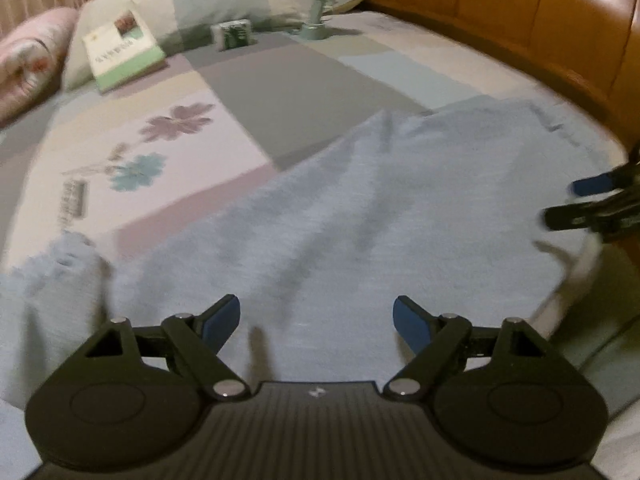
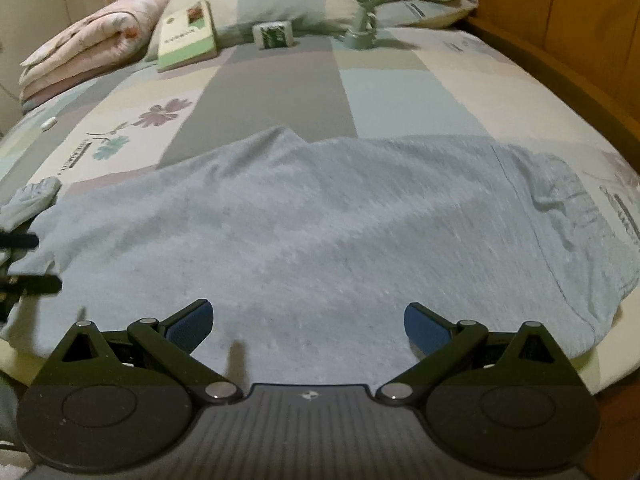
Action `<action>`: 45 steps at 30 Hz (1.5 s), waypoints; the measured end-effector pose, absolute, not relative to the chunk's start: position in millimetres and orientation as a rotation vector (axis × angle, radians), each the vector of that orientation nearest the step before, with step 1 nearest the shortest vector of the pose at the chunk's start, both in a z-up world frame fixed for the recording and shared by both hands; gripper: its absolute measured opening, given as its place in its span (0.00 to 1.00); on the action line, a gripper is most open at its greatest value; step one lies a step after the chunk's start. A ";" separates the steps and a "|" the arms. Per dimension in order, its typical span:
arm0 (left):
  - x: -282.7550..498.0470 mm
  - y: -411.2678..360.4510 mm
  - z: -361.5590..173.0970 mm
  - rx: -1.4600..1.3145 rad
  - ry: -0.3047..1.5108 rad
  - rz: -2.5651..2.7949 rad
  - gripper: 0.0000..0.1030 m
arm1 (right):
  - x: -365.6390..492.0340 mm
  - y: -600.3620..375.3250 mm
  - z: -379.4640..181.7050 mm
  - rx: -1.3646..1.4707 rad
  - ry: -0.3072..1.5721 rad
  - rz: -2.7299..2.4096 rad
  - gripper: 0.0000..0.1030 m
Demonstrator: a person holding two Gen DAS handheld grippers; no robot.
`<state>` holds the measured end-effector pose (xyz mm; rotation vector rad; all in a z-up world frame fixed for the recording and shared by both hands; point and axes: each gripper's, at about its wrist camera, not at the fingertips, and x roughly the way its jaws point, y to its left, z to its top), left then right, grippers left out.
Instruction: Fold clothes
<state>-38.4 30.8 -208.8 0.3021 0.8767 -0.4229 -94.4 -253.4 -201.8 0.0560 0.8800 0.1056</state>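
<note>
Jaws wide on both, nothing held: left gripper [image 1: 316, 322], right gripper [image 2: 309, 322]. One grey-blue shirt [image 2: 320, 232] spread flat on bedspread [image 2: 280, 84] (near edge). One fan [image 2: 366, 4], one book [image 2: 188, 34], two pillows.

1. The garment [image 2: 320, 232] is plain pale blue-grey.
2. The bedsheet [image 2: 276, 92] is a patchwork of grey, cream, mint and pale pink blocks, with mauve and teal flowers printed at ten o'clock.
3. The fan [image 2: 366, 4], at twelve o'clock, is sage green.
4. The book [image 2: 186, 34] is cream with a light green band.
5. The folded quilt [image 2: 88, 60] is pink and floral.
6. Both the left gripper [image 1: 316, 322] and the right gripper [image 2: 308, 324] are black with blue pads [image 2: 190, 326].
7. The headboard [image 1: 520, 12] is orange-brown.
</note>
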 end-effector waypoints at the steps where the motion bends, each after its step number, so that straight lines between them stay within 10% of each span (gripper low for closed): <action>1: -34.7 34.1 -205.5 0.338 0.873 -0.396 0.81 | -95.4 -251.5 -199.8 0.050 0.874 0.111 1.00; 18: 51.1 100.8 -225.9 0.603 1.054 -0.056 0.83 | -95.0 -225.9 -188.6 0.018 0.854 0.203 1.00; 45: -48.1 237.5 -200.0 0.323 0.973 0.115 0.84 | -109.0 -180.4 -163.5 -0.097 0.826 0.232 1.00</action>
